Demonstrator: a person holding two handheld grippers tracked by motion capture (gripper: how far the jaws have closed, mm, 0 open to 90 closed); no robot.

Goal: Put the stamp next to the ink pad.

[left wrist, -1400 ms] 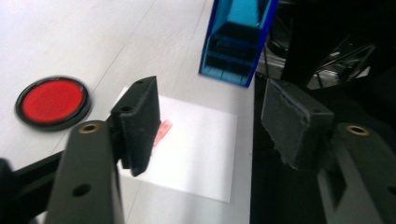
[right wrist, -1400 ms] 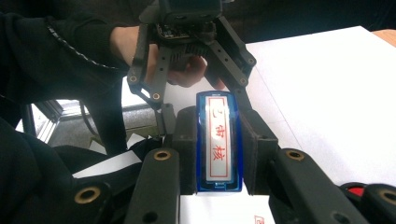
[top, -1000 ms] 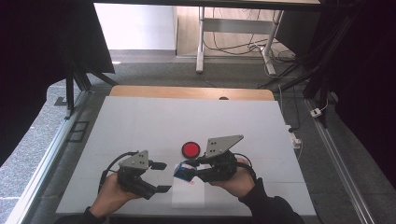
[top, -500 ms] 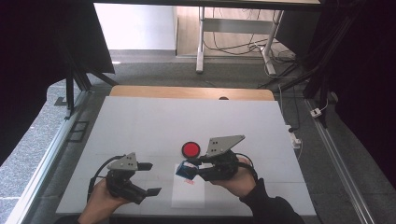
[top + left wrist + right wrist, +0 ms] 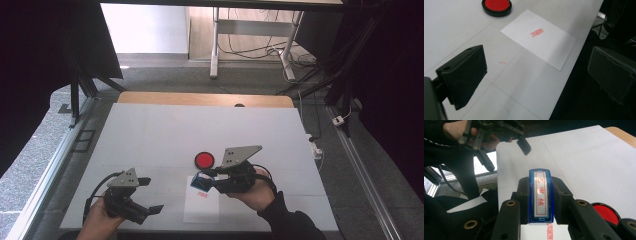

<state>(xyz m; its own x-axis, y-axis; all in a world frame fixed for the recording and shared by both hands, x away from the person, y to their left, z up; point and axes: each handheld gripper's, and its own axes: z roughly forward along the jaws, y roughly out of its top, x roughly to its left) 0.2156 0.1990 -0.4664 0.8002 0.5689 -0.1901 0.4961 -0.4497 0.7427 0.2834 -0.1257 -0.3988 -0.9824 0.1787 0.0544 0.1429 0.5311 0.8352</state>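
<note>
Now my right gripper (image 5: 204, 179) hangs over the near middle of the white table (image 5: 150, 135), its jaws clamped on the two long sides of a blue stamp (image 5: 198, 182). From the right gripper view, the stamp (image 5: 540, 195) lies lengthwise between the jaws, its long axis running along them and away from the camera, its labelled face with red characters turned up toward the lens. From the high view, its free end points left, and it sits above the top edge of a sheet of paper (image 5: 201, 207).

That sheet lies flat, its near edge close to the table's near edge, and it bears a small red print (image 5: 537, 32). A round red ink pad (image 5: 204, 160) rests on the table just beyond the stamp, apart from the sheet.

My left gripper (image 5: 149, 196) hovers by the table's near-left part, well apart from the paper; its jaws have just been opening and stand wide, nothing between them. One jaw hangs past the table's near edge in the left gripper view.

Beyond the ink pad the tabletop runs bare to its far wooden edge (image 5: 205, 99), with free surface to the left and right as well.
</note>
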